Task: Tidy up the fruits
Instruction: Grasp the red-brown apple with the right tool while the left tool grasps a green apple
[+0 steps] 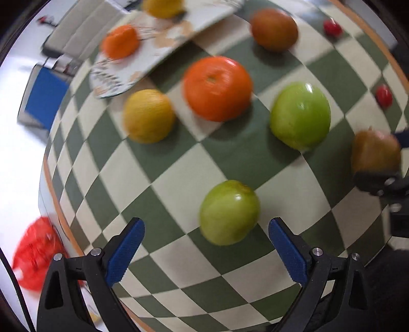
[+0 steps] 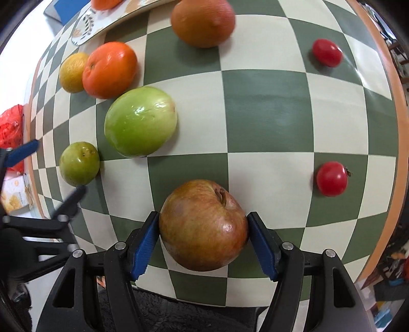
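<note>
A two-finger right gripper [image 2: 203,244] with blue ribbed pads clamps a russet, red-brown apple [image 2: 203,226] by its sides, stem end up, at the near edge of a green-and-cream chequered tabletop [image 2: 268,112]. To its left, the left gripper [image 1: 206,251] hangs with its jaws spread wide and nothing between them; a small round green fruit [image 1: 229,212] lies on the cloth just ahead of its fingertips, nearer the right-hand pad [image 1: 287,252] but apart from it.

Farther in, a larger glossy green fruit [image 2: 140,121] lies on its side, with a bright orange mandarin [image 2: 110,70] and a dimpled yellow citrus [image 2: 72,72] side by side beyond it; whether those two touch cannot be told. Two small red tomatoes [image 2: 331,178] [image 2: 327,52] sit well apart near the right-hand rim of the table. A second brownish-red round fruit [image 2: 203,21] rests toward the far side.

At the back, a pale patterned oval platter [image 1: 143,63] holds a small orange fruit [image 1: 120,40] and a yellow one [image 1: 162,7], the latter cut off by the frame. The left wrist view is blurred. A crumpled red plastic bag [image 1: 35,252] lies off the table's near left edge.
</note>
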A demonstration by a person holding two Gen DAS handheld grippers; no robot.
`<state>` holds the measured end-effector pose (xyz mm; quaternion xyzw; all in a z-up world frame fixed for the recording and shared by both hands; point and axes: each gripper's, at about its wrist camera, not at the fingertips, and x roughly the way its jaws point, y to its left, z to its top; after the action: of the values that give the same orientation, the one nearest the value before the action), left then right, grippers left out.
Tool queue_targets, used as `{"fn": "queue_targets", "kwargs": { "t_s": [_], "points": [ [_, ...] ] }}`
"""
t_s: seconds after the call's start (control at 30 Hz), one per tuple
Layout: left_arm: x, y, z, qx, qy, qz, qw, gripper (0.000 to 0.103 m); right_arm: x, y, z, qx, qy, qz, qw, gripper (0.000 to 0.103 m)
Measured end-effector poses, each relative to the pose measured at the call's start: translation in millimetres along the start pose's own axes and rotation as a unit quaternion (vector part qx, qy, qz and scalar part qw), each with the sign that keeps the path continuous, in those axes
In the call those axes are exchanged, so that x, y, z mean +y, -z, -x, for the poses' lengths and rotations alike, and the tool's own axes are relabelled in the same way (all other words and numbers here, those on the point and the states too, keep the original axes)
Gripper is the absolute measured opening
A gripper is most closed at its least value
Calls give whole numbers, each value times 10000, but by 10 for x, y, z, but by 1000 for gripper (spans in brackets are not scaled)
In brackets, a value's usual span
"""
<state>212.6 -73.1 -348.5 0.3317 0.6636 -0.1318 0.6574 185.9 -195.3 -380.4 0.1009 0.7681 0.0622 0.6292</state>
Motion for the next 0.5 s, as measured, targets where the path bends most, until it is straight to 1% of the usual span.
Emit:
{"fn": "queue_targets", "kwargs": {
  "t_s": [0.03, 0.1, 0.17, 0.23, 0.27, 0.3, 0.43, 0.47, 0.5],
  "points": [
    [-27, -26, -36, 25, 36, -72, 10000, 100, 17, 1, -5, -9, -20, -30, 10000, 71],
    [-38, -69, -119, 108, 105, -51, 9999, 92, -8, -15, 2, -9, -54, -83, 10000, 71],
    [2, -95, -198, 174, 340, 136, 9992, 72, -9, -12, -10, -16, -70, -125, 9999, 71],
    [99, -101, -285, 326, 587, 507, 9965, 61, -17, -13, -18, -6, -51, -136, 9999, 71],
    [156, -95, -322, 379, 779, 729, 9936, 56, -23, -30, -22, -6, -59, -141, 9999, 71],
    [219, -83, -351, 410, 966, 980, 9896, 55, -19, -26, -21, -5, -71, -145, 9999, 71],
    [402, -13, -396, 463, 1327, 1729, 9749, 55, -160, -61, 22, 3, -138, -161, 9998, 71],
    [456, 16, -413, 500, 1432, 1946, 9691, 55, -172, -78, 35, 5, -175, -169, 9997, 71],
    [515, 57, -433, 551, 1575, 2204, 9610, 55, -172, -89, 40, 15, -242, -186, 9995, 71]
  ]
}}
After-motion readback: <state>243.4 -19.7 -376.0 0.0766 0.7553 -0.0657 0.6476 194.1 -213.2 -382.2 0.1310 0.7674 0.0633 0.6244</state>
